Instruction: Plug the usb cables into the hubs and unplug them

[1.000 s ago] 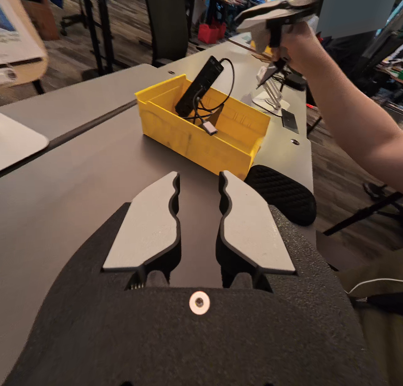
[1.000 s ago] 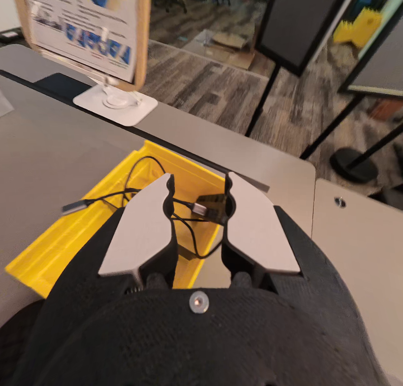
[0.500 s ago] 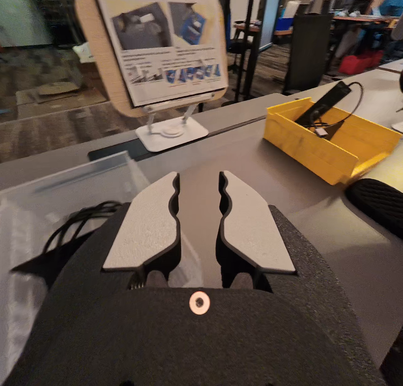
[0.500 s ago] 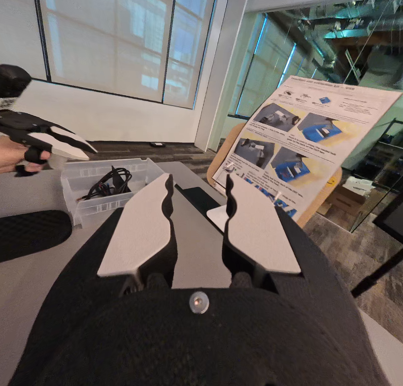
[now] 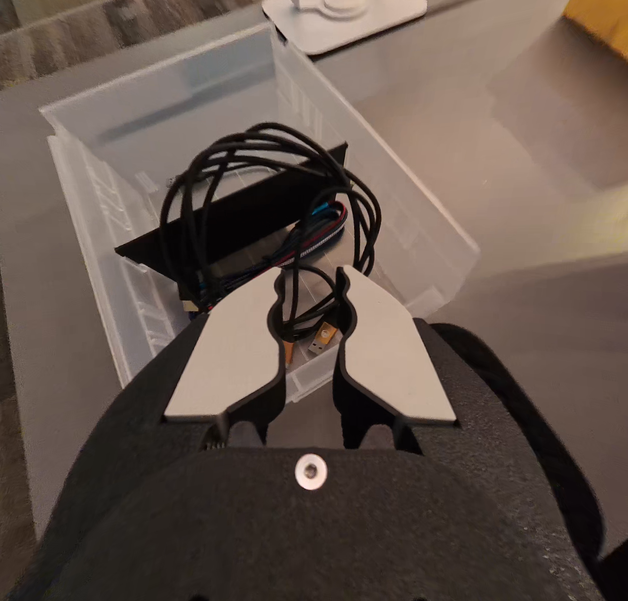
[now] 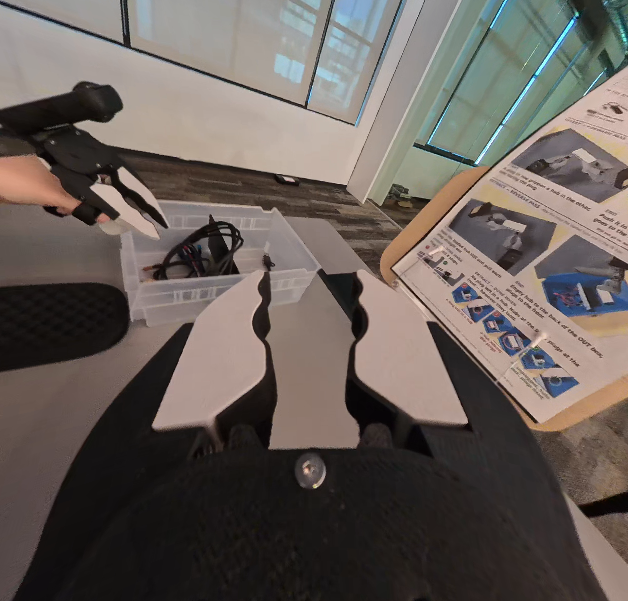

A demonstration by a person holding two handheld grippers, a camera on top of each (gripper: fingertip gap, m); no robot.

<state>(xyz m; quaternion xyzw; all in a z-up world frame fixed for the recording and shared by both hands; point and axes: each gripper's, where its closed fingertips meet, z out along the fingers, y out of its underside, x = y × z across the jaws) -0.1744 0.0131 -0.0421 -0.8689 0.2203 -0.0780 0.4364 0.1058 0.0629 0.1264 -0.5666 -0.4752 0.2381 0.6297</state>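
Two grippers, both with jaws apart, gripping nothing. Left gripper (image 5: pixel 309 275) hovering over near end of clear bin (image 5: pixel 390 163), black cables (image 5: pixel 272 163) and hub (image 5: pixel 238 217) tangled inside. Right gripper (image 6: pixel 311 275) off to the right, near instruction board (image 6: pixel 509 279), pointing across grey table (image 6: pixel 51 431).

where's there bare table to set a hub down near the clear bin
Bare grey table lies right of the clear bin, up to the white stand base. Another strip runs along the bin's left wall. Inside, the bin is crowded: coiled black cables, a black hub, and the open left tongs over its near end.
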